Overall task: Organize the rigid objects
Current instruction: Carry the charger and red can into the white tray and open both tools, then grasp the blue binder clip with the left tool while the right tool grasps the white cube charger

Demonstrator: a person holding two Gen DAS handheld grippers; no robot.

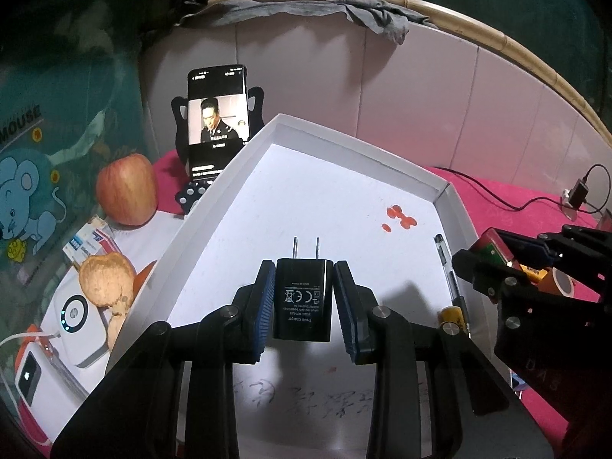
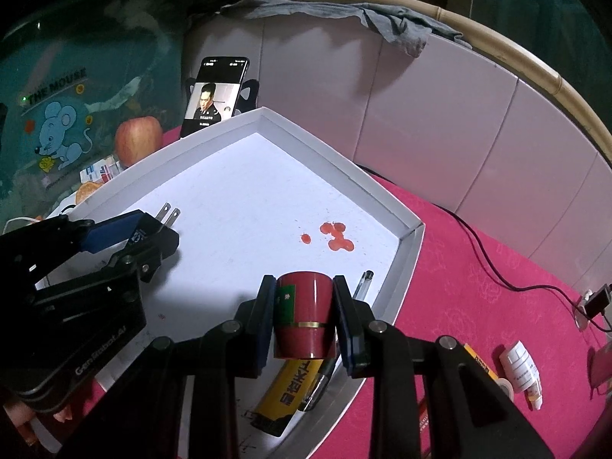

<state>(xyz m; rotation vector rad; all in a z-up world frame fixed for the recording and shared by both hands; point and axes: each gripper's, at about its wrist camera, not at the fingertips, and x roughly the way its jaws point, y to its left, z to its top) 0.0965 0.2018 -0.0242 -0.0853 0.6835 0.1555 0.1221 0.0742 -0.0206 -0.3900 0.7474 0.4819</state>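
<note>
I am looking down on a table under a bright pink cloth point(image 2: 478, 306), and most of my view is filled by a shallow white tray point(image 1: 455, 206) with low walls. Its floor carries a few red stains point(image 2: 336, 237) near the far right corner and some dark handwriting along the near edge.

My left gripper point(image 1: 304, 298) is clenched on a black charger point(image 1: 302, 298), prongs pointing away from me, held above the middle of the tray. My right gripper point(image 2: 304, 317) is clamped on a small red canister point(image 2: 304, 317) with a gold band and a green label, above the tray's right side. Beneath it a yellow battery point(image 2: 290, 390) lies on the tray floor, and a pen point(image 1: 445, 264) lies along the right wall.

Behind the table stands a wall of pale panels point(image 2: 440, 114), topped by a bamboo rail point(image 1: 497, 38) with a grey rag point(image 1: 325, 9) draped over it. A phone point(image 1: 218, 118) with its screen lit leans on a black stand past the tray's far corner. To the left an apple point(image 1: 128, 189) stands by a teal sheet printed with a cartoon mouse point(image 1: 26, 199). A black cable point(image 2: 489, 264) runs over the cloth to the right, where a small white bottle point(image 2: 520, 367) lies.
</note>
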